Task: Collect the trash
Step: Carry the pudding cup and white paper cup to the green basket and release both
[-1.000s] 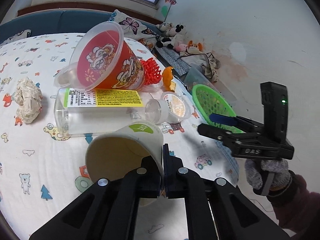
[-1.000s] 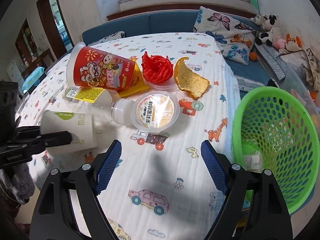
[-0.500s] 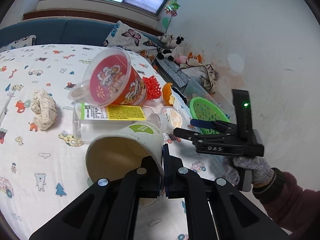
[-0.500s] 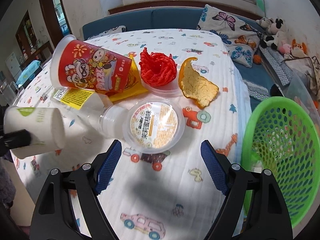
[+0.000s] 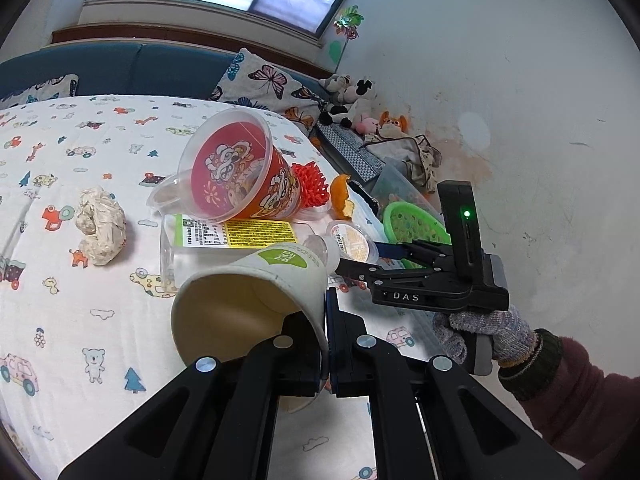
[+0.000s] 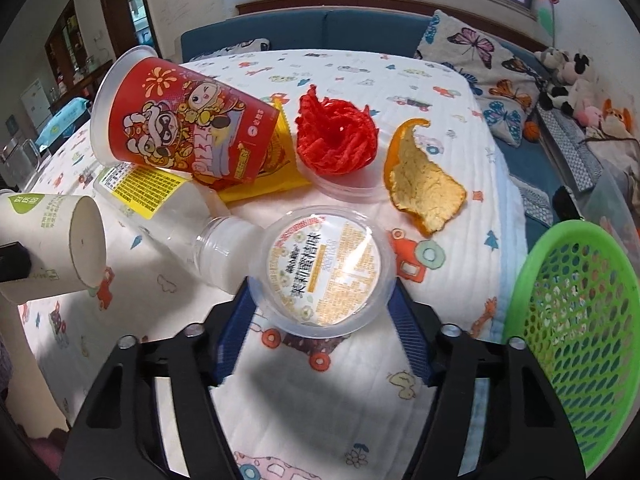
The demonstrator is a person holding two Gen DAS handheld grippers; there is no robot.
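My left gripper pinched the paper cup's thin rim (mouth tipped sideways), above the bed's quilted sheet. My right fingers spread around the round plastic tub, near the bed's edge beside the green mesh basket.

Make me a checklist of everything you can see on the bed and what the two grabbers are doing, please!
Surface: cartoon-print sheet on a bed.
Job's things: white paper cup held off the sheet; round jelly cup, clear bottle, red pizza cup lying on its side, red mesh in a clear lid, orange peel, crumpled tissue; green basket at the bed's right edge.
Clutter: butterfly pillow, plush toys.
Grippers: left gripper shut on the paper cup's rim; right gripper open, fingers either side of the jelly cup.
Cables: nothing seen.
Surroundings: window, blue headboard, stained wall.
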